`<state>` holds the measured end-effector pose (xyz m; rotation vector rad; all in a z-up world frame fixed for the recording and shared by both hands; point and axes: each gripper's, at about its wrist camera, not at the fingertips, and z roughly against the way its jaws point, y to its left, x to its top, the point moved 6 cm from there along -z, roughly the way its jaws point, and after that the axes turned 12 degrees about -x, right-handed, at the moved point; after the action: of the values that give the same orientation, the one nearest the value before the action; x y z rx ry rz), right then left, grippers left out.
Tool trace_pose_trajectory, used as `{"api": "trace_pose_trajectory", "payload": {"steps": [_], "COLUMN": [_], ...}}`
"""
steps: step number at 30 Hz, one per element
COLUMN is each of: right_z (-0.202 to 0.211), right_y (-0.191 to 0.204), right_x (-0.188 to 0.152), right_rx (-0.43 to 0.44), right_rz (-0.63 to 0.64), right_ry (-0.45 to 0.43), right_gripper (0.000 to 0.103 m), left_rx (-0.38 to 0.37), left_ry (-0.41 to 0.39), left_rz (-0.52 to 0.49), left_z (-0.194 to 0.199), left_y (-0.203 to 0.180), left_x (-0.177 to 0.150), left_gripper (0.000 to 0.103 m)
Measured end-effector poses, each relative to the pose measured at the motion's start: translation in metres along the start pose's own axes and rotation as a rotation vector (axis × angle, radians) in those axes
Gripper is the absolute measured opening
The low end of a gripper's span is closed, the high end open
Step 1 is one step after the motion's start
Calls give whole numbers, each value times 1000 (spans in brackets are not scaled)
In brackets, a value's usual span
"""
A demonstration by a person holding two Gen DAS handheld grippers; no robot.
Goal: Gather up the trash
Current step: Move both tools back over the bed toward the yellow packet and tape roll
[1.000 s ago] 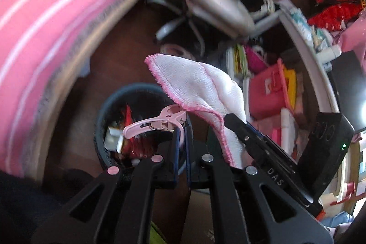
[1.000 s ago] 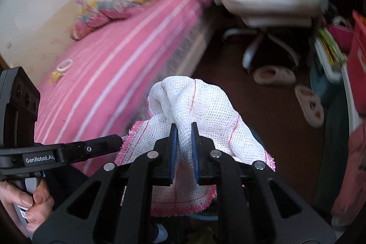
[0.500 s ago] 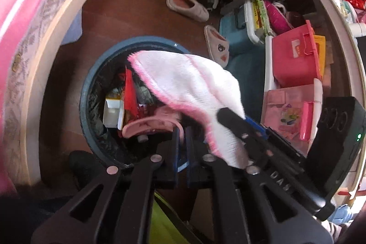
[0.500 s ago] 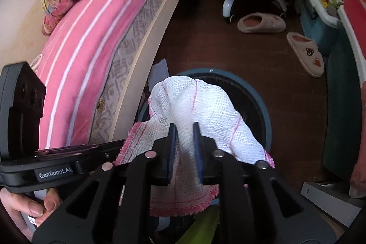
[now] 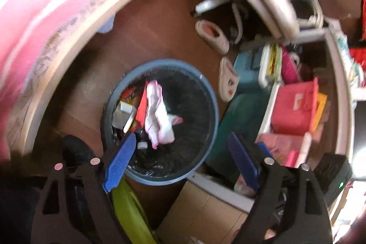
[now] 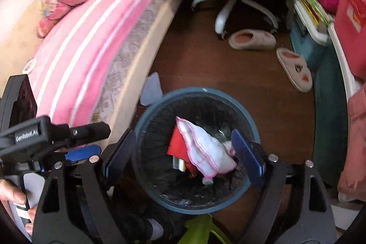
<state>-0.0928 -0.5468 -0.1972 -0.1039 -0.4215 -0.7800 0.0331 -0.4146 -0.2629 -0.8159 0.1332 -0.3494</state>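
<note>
1. White-pink cloth [image 6: 205, 151] lying inside blue trash bin [image 6: 254, 127], lower centre of right wrist view, atop red wrapper [image 6: 177, 143] and other trash.
2. Left gripper [image 5: 183, 158] fingers wide apart, empty; right gripper [image 6: 183, 152] fingers wide apart, empty, both above the bin.
3. Risk: fingers dipping low, clipping bin rim, tipping it toward bed [image 6: 91, 38] at upper left.
4. Risk: frayed cloth edge snagging a finger pad, riding back out.
5. Risk: grippers colliding, close together at lower left.
6. Slippers [image 6: 251, 39] on floor [image 6: 205, 56], upper right, mistakable for trash.

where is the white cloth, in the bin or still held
In the bin: the cloth lies crumpled on the trash, both grippers open and empty.
</note>
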Motion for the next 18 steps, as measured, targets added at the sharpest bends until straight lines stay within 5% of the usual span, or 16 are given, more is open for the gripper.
{"api": "trace_pose_trajectory", "payload": {"steps": [11,18], "right_z": [109,161], "right_y": [114,237], "right_x": [50,65], "right_rx": [273,425], "right_rz": [85,218], "right_ry": [-237,-332], "right_gripper": [87,91], "left_rx": [-321,-319], "left_ry": [-462,-712], "left_rz": [67,44], "left_z": [182,309], "left_y": [-11,14], "left_x": [21,31], "left_gripper": [87,89]}}
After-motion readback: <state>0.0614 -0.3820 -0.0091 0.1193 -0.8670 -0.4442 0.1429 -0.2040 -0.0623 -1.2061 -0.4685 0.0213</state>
